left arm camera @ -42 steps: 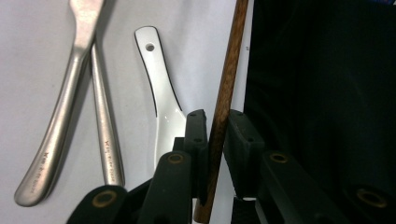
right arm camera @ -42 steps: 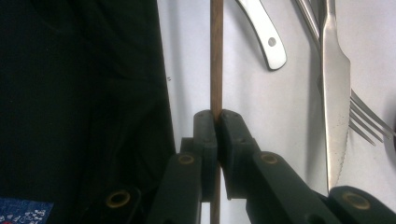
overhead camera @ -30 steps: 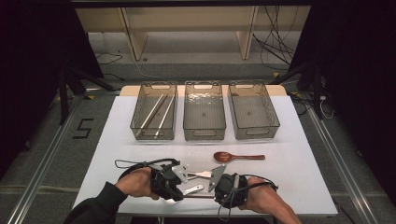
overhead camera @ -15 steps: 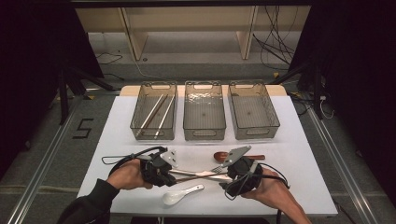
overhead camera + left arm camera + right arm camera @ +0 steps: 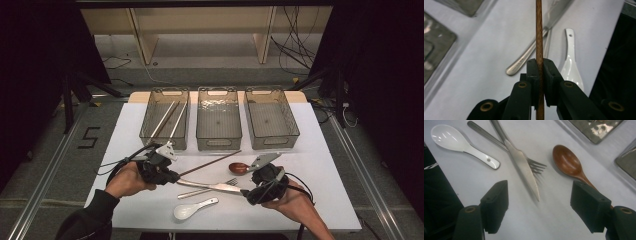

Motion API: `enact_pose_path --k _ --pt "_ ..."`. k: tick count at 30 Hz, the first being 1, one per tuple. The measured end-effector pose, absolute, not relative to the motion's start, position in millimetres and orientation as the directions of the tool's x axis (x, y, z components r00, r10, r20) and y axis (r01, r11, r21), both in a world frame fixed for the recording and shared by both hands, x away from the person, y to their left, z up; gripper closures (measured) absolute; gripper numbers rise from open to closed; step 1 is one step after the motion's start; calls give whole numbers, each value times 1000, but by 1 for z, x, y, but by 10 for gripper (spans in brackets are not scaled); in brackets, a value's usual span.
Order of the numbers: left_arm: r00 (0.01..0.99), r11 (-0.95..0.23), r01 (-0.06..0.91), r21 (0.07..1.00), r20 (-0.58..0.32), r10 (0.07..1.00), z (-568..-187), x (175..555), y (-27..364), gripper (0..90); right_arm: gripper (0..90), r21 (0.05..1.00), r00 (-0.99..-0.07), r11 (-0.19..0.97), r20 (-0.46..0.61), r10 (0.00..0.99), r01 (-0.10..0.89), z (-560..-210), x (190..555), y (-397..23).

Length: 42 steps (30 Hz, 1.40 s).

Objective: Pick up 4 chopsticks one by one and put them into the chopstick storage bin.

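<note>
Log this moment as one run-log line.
left gripper: shut on brown chopstick | right gripper: open, jaws just opening, nothing between | knife: on table

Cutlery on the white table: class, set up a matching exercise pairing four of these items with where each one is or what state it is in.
Column one:
1. brown wooden chopstick
2. white ceramic spoon
3. dark brown wooden spoon
4. steel table knife

Column two:
A. lies across the steel fork
B. clamped between the left gripper pads
C. nearest the table's front edge
D. beside the right gripper, whose jaws have just been opening, nothing between them

Pairs: 1-B, 2-C, 3-D, 4-A
</note>
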<state>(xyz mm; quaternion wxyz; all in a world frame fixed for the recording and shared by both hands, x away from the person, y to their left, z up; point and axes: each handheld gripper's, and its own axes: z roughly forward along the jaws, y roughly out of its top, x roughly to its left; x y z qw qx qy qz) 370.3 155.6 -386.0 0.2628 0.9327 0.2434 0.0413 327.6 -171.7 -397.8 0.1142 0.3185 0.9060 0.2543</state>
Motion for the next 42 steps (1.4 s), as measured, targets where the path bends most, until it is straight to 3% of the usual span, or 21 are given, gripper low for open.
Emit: enact_pose_path --k 15,32,42 --pt "775 -618 535 576 -43 630 -367 396 193 839 306 492 -770 676 -17 638 549 -410 331 -175" --pt "613 -489 648 584 -19 790 -358 469 221 839 282 484 -766 672 -5 642 561 -414 329 -178" --pt "520 -404 712 575 -46 853 -372 502 231 839 281 476 -770 678 -2 638 561 -415 329 -177"
